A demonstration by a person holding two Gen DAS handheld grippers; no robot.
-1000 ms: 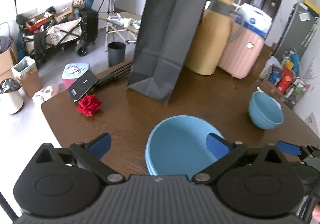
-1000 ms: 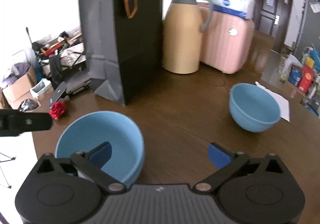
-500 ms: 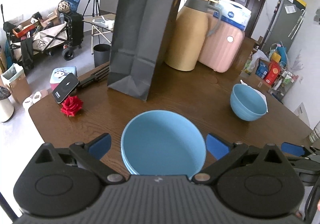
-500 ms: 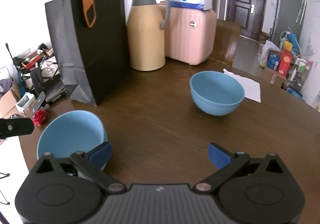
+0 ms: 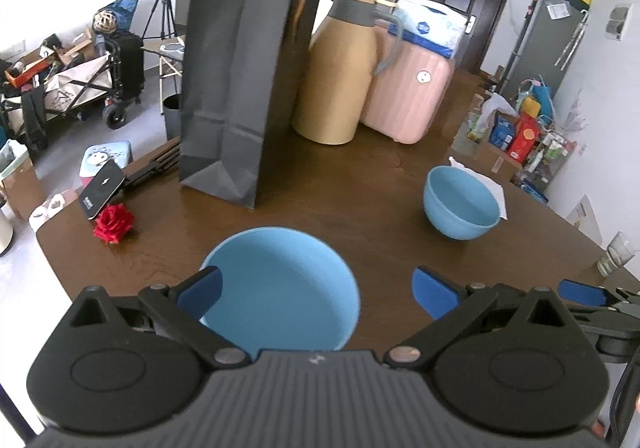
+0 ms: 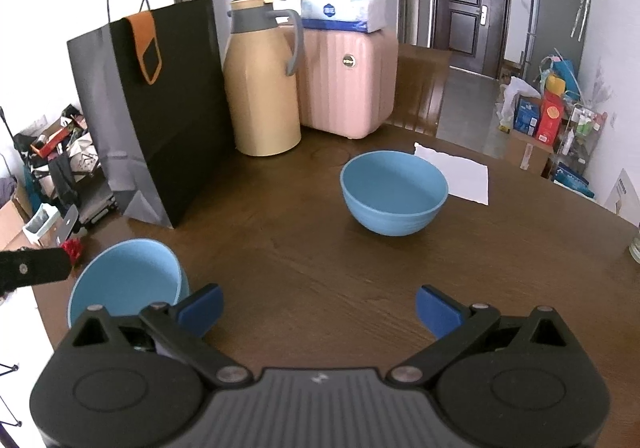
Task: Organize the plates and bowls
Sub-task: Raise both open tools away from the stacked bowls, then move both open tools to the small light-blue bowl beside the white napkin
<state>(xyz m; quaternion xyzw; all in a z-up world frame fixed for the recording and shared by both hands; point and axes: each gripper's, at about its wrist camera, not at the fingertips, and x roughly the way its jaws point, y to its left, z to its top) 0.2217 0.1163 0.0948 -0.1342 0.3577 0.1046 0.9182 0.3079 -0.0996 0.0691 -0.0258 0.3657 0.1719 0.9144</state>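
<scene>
left gripper (image 5: 316,290) shifted right, near bowl (image 5: 280,288) now off-centre | right gripper (image 6: 318,308) apparently drew back

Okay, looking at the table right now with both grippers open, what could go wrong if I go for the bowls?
The near blue bowl sits close to the table edge, so a nudge from the open left gripper might push it off. The far blue bowl rests beside the white paper; dragging it could pull the sheet along. The drinking glass stands near the right gripper side and could get knocked on a wide swing.
</scene>
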